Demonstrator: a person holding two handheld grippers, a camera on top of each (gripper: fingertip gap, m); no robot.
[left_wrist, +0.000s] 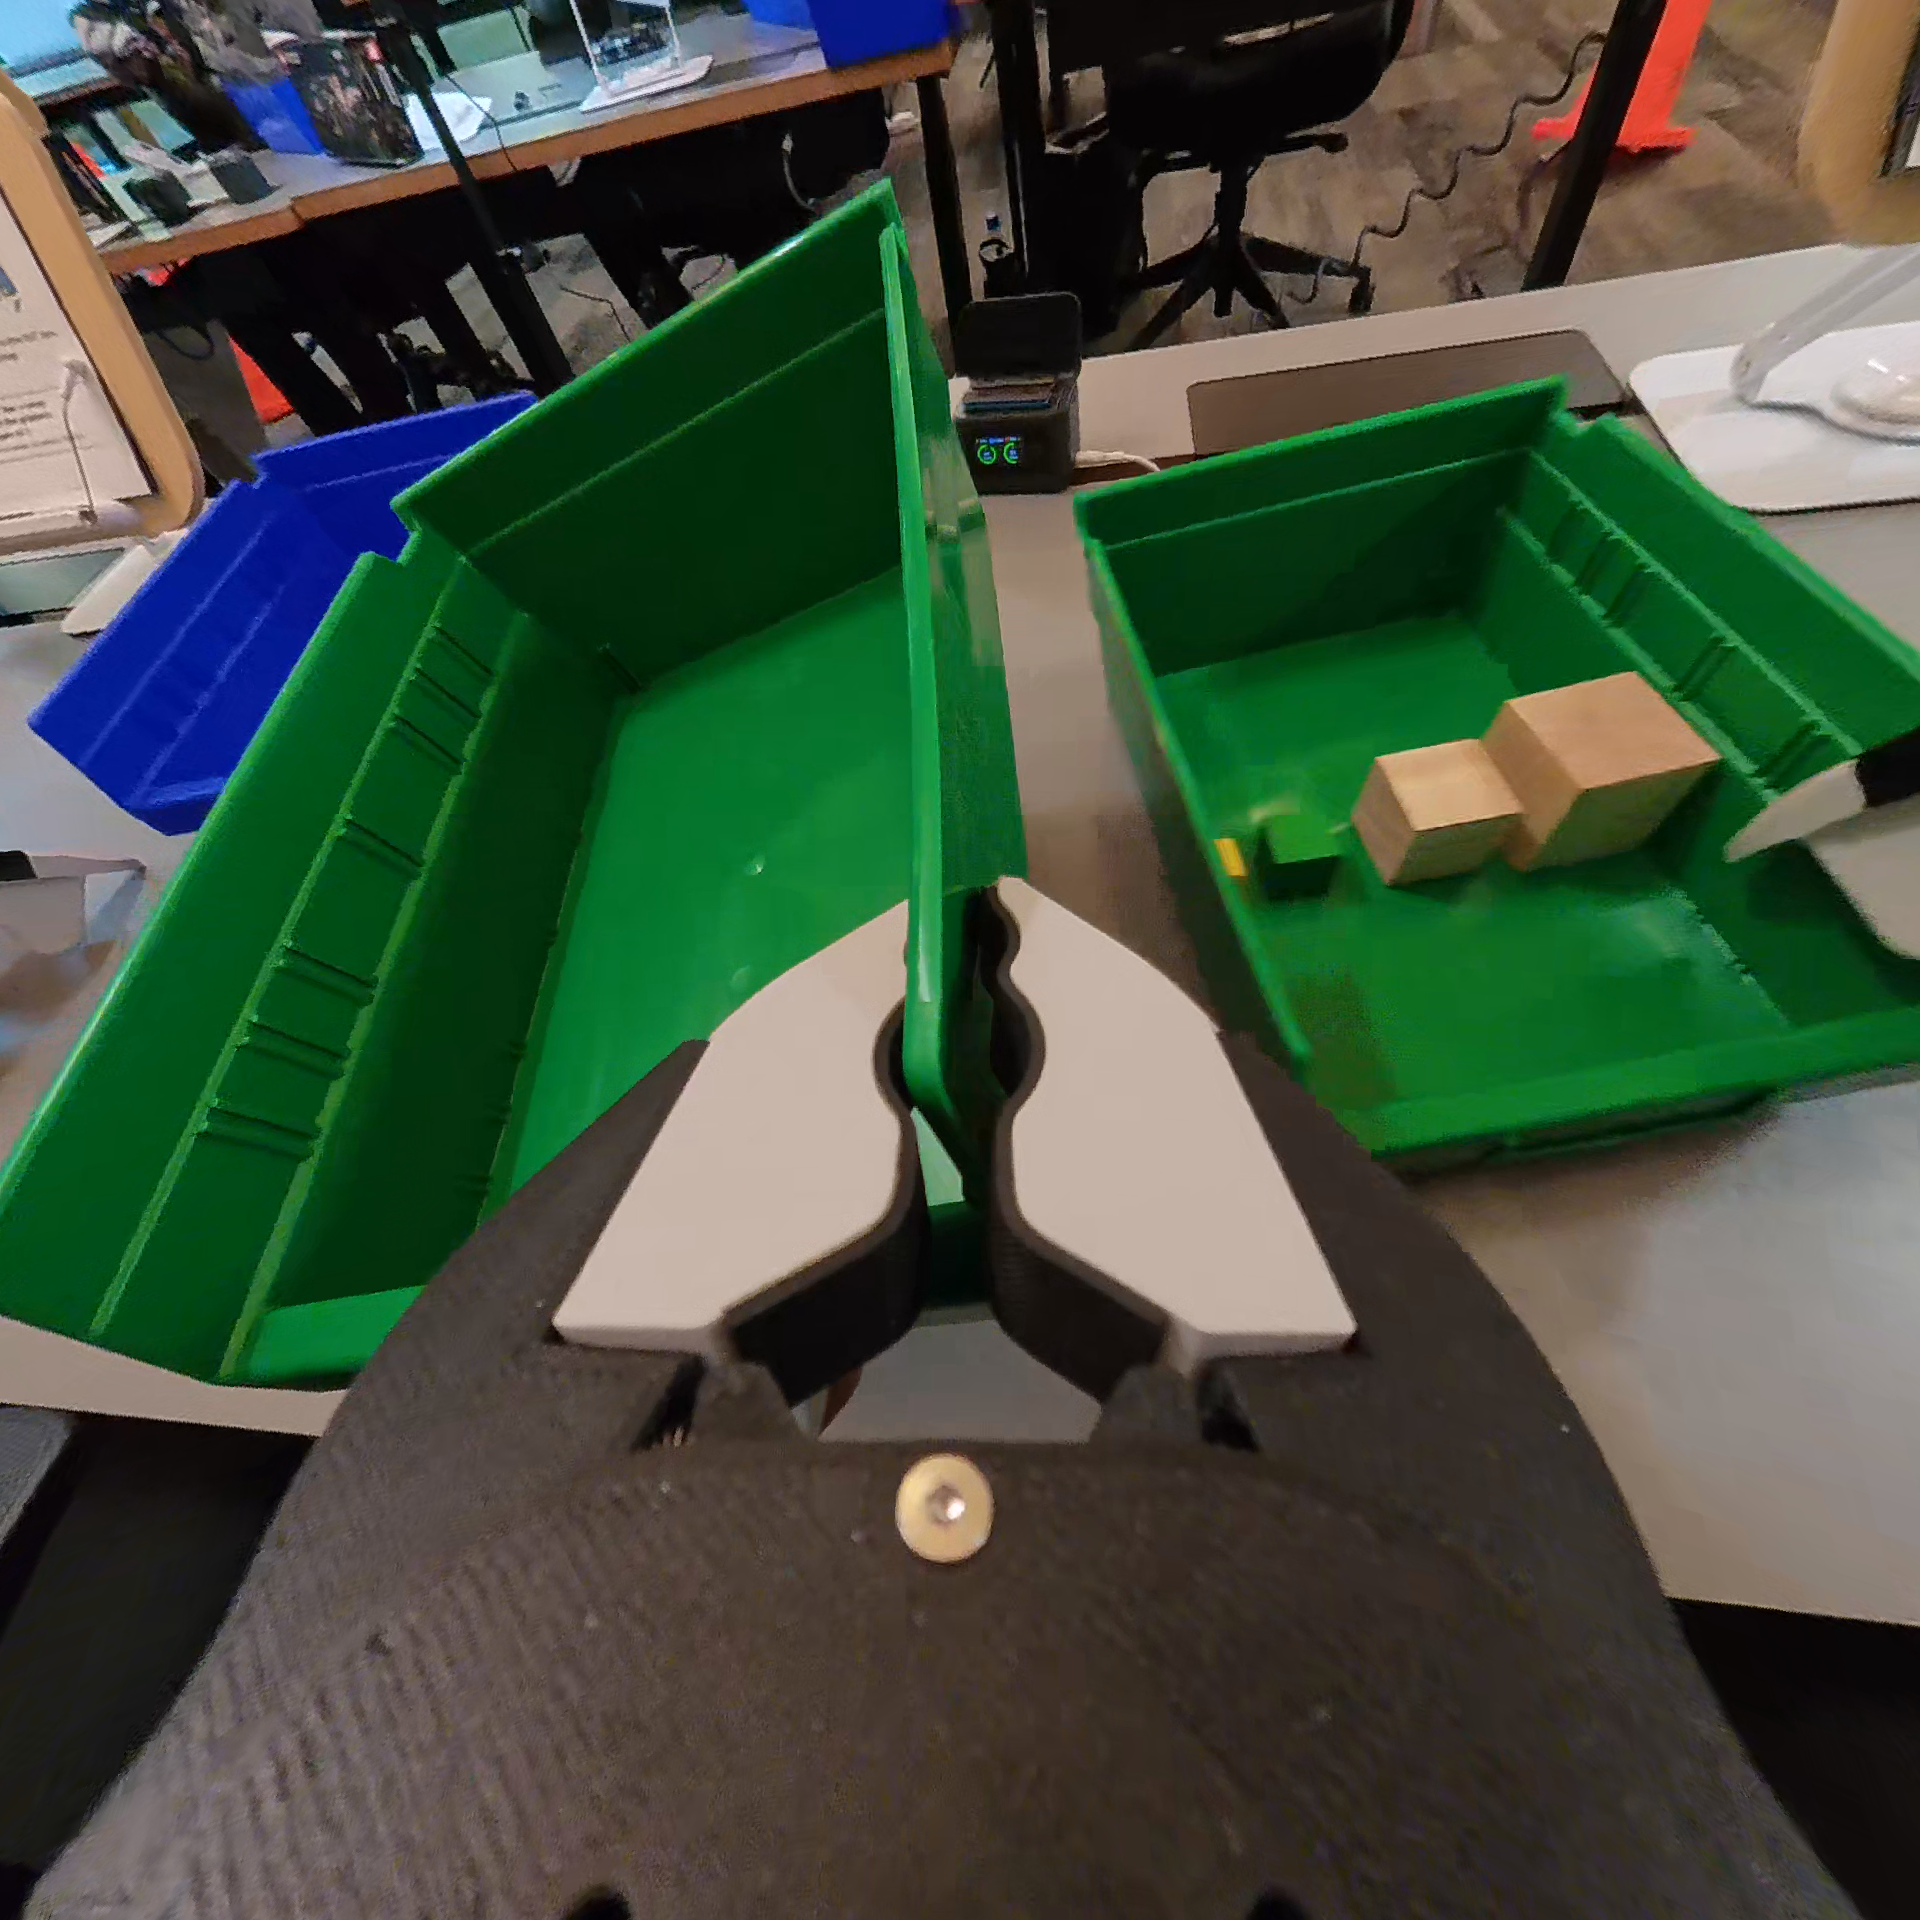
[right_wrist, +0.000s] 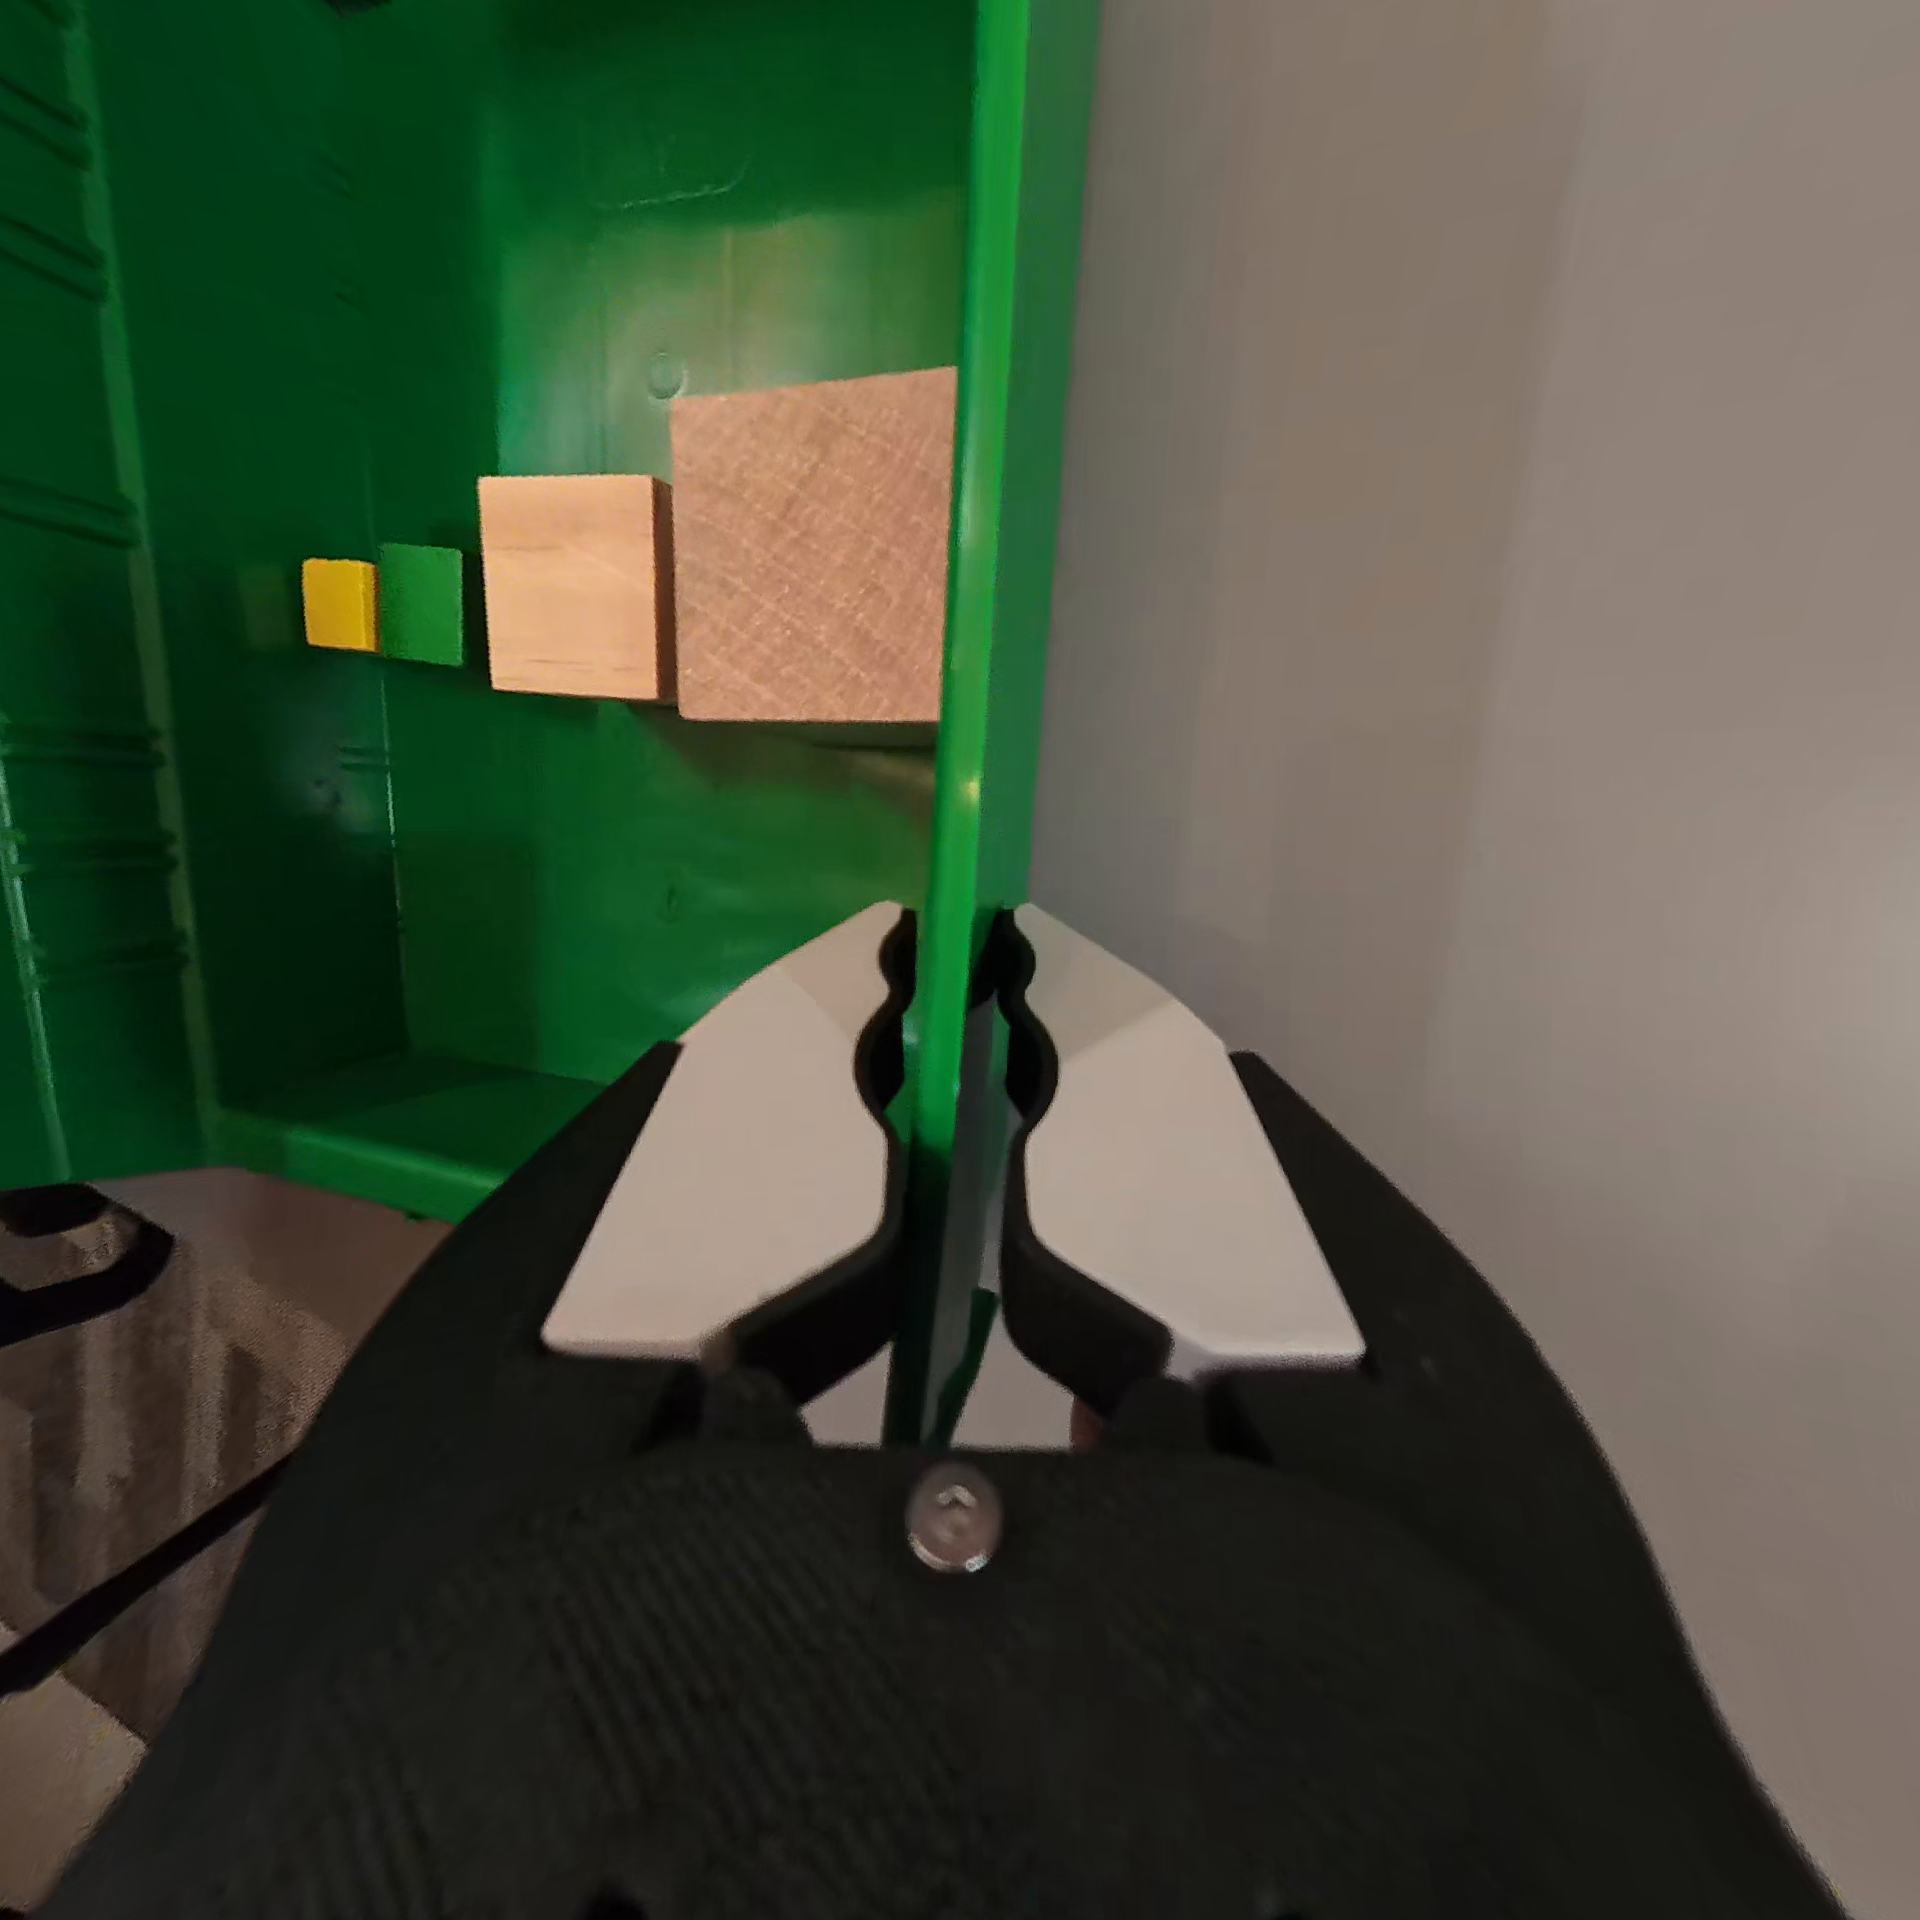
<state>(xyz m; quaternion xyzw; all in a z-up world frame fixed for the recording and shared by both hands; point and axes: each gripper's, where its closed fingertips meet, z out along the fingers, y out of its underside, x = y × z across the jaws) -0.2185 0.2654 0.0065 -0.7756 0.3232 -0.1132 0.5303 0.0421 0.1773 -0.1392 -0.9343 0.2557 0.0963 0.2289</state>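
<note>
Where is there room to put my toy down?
The left green plastic bin, clamped by the left gripper, has a bare floor. The right green bin is bare in front; its middle holds wooden blocks.

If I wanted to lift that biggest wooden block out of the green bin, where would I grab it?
Probably from above, across its two free side faces. The biggest wooden block sits against the bin wall on one side and touches the smaller wooden block on the other, so fingers would not slip in there. The right gripper is itself clamped on that wall.
</note>
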